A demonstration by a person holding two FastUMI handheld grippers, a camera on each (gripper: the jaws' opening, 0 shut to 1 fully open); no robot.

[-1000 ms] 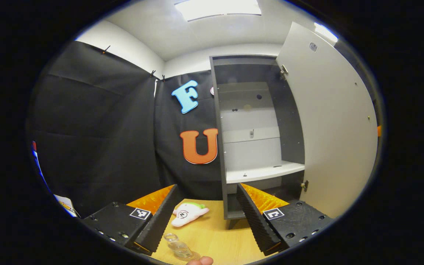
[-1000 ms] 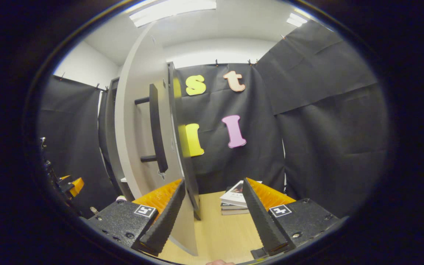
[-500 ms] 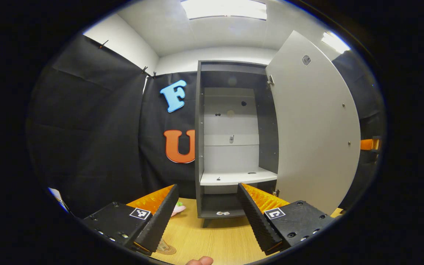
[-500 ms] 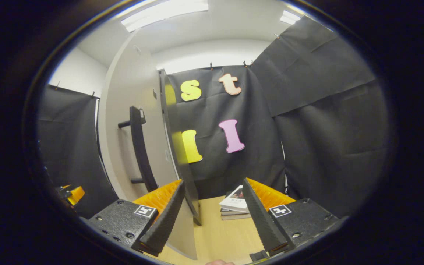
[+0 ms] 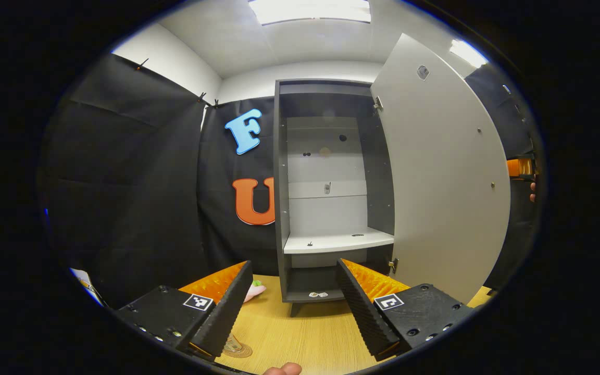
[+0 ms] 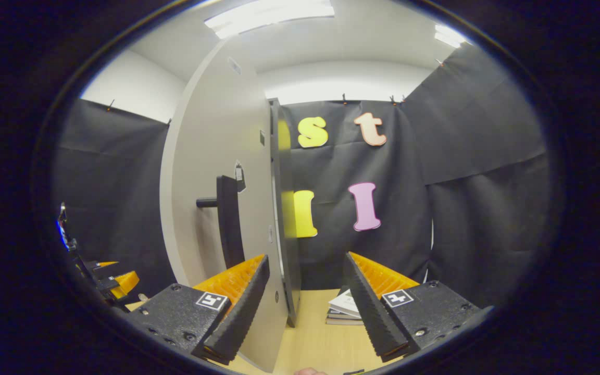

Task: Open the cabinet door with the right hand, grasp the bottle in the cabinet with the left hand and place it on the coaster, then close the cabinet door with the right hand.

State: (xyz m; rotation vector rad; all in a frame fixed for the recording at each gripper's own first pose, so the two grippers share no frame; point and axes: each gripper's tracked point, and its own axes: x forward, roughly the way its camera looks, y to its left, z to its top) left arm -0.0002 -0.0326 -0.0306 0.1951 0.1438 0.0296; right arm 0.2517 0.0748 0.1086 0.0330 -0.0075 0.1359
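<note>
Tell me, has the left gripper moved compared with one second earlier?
Yes. In the left gripper view the cabinet now sits centred between the left gripper fingers instead of off to the right, so the gripper swung right, toward it.

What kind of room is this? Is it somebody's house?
Probably not a house: it looks like a small test booth. Black cloth hangs as walls under ceiling lamps, and one tall cabinet with its door open stands on a wooden table, beside a stack of books.
</note>
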